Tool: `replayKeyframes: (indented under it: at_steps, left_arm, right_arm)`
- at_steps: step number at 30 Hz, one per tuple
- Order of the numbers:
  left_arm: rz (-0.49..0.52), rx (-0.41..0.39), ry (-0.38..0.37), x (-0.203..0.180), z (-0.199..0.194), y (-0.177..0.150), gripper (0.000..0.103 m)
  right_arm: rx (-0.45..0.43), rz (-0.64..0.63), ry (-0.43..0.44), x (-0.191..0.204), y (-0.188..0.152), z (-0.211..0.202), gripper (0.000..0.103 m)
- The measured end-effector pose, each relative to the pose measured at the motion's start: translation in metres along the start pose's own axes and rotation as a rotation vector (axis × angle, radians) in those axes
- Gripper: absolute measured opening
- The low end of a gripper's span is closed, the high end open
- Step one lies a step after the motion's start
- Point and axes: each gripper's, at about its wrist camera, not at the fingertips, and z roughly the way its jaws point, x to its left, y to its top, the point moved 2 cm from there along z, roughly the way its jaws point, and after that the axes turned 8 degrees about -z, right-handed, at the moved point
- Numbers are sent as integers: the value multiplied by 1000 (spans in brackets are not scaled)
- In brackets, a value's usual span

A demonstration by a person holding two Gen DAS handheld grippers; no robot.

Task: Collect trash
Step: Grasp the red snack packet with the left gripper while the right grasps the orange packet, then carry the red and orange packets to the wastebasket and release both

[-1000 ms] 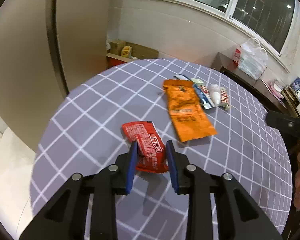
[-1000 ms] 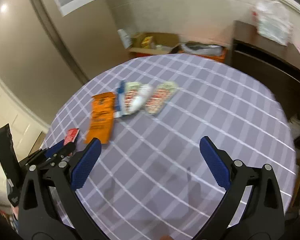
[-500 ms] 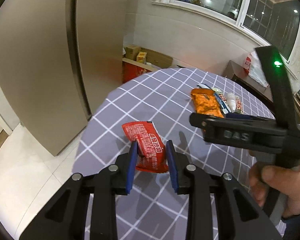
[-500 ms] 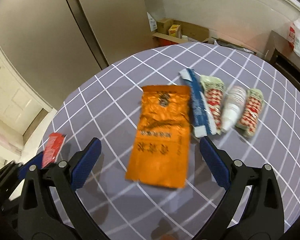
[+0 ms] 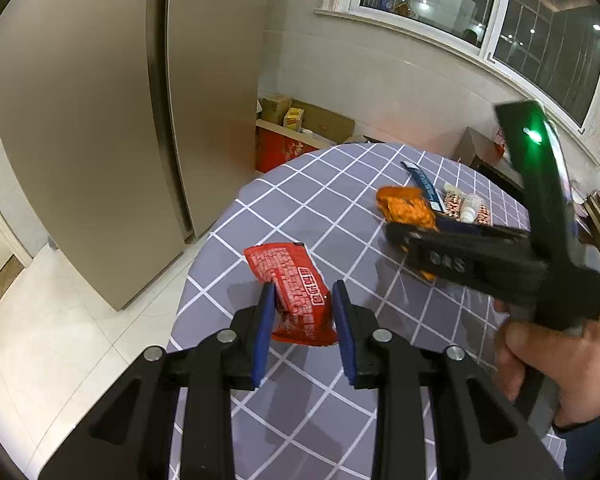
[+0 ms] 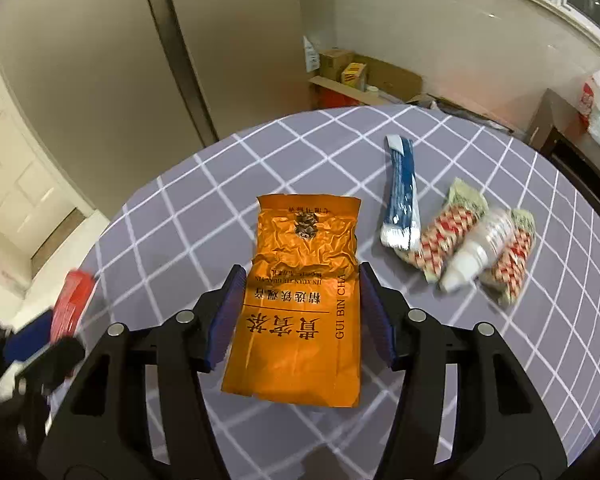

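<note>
Left wrist view: the left gripper [image 5: 304, 322] has its jaws narrowed on the red packet [image 5: 294, 292], blue pads against both its sides, the packet raised over the table [image 5: 340, 208] near its left edge. To the right, a hand [image 5: 560, 364] carries the right gripper [image 5: 396, 236], reaching over the orange pouch [image 5: 406, 206]; how its jaws stand cannot be told here. Past it, along the far edge, lie a blue sachet [image 5: 422, 180] and small wrappers [image 5: 454, 202].

Right wrist view: the right gripper [image 6: 300, 312] has just been closing, jaws now half-wide, the orange pouch [image 6: 304, 300] lying flat between them, pads at its two long edges; whether they press yet I cannot tell. Right of it: blue sachet [image 6: 400, 196], two red-and-white wrappers [image 6: 446, 236], a small white bottle [image 6: 478, 250] between them. At the left edge, blurred, the red packet [image 6: 70, 304].
</note>
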Motion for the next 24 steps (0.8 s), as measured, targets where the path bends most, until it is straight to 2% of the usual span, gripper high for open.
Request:
replayKeyframes:
  at_steps: [7,17,24]
  left_arm:
    - [24,-4,-14,-14,-5,-5,28]
    - [77,-20,-47,-57,-21,-12,28]
    - [131,-37,-87,-100,-34,-14,28]
  right_arm:
    - [-30,26,82,-17,-27,-36,56]
    - [-119,82,124,-47,-49,-94,56]
    - [-193,156,136,-85,-69,-136,56]
